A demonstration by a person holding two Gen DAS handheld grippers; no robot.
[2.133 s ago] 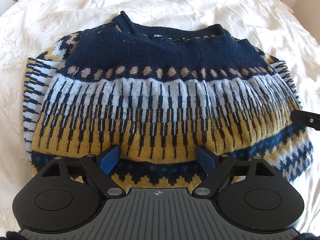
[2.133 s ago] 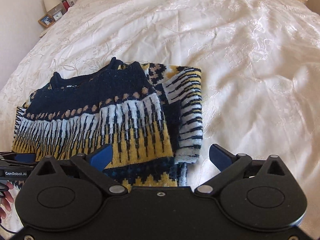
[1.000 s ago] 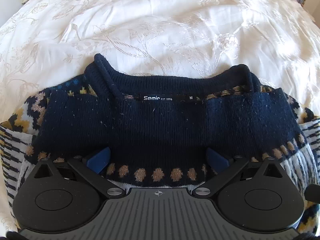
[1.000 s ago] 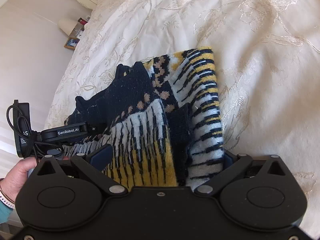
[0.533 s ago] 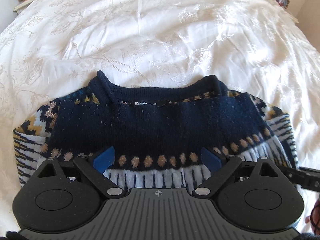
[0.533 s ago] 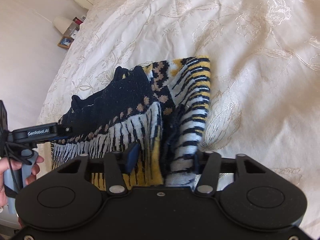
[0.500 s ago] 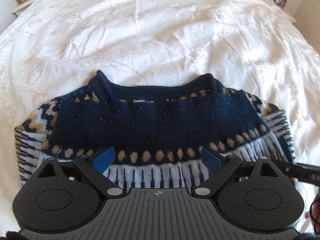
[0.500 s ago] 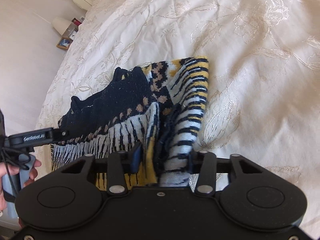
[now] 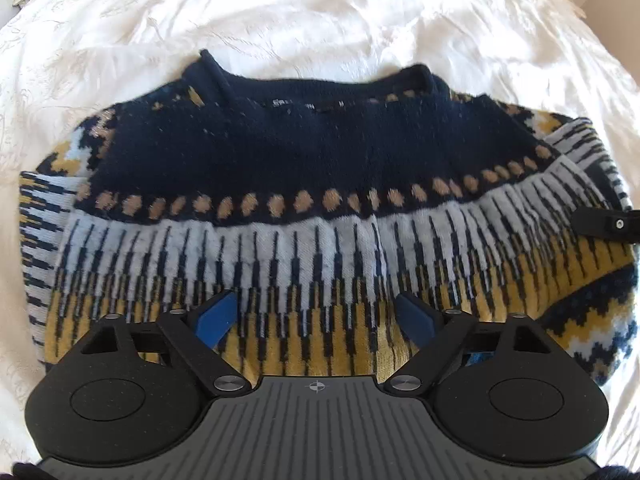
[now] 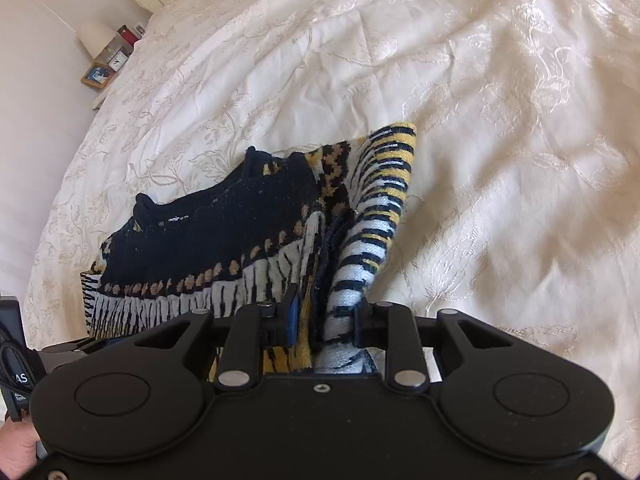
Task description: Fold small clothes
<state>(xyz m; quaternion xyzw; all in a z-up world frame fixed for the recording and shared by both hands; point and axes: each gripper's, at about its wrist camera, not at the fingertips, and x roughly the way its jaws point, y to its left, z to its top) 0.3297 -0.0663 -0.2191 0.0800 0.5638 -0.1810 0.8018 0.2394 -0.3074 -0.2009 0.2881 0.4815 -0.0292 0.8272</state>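
a: where's the sweater and how far along is it?

b: it lies on the bed, collar away from me, hem towards me. both sleeves look already tucked in along the sides, so the body reads as a rough rectangle. i judge the sleeve folds done and the bottom-to-top fold not yet made.

a: what are your hands doing?

b: my right hand-held gripper is clamped on the sweater's right edge, the folded sleeve and body layers bunched between its fingers. my left hand-held gripper hovers over the yellow band near the hem, fingers apart, nothing between them.

a: what's left, then?

b: i'd say the left side needs a matching grip near the hem, then both corners carry up to the collar. after that, maybe a smoothing pass.

a: any edges to mind?

b: the right edge stack is thick and could slip a layer. the left sleeve edge sits a little ragged past the body.

a: room to move?

b: plenty. the bedspread is bare beyond the collar and out to the right. a nightstand with a lamp sits well apart, past the far corner.
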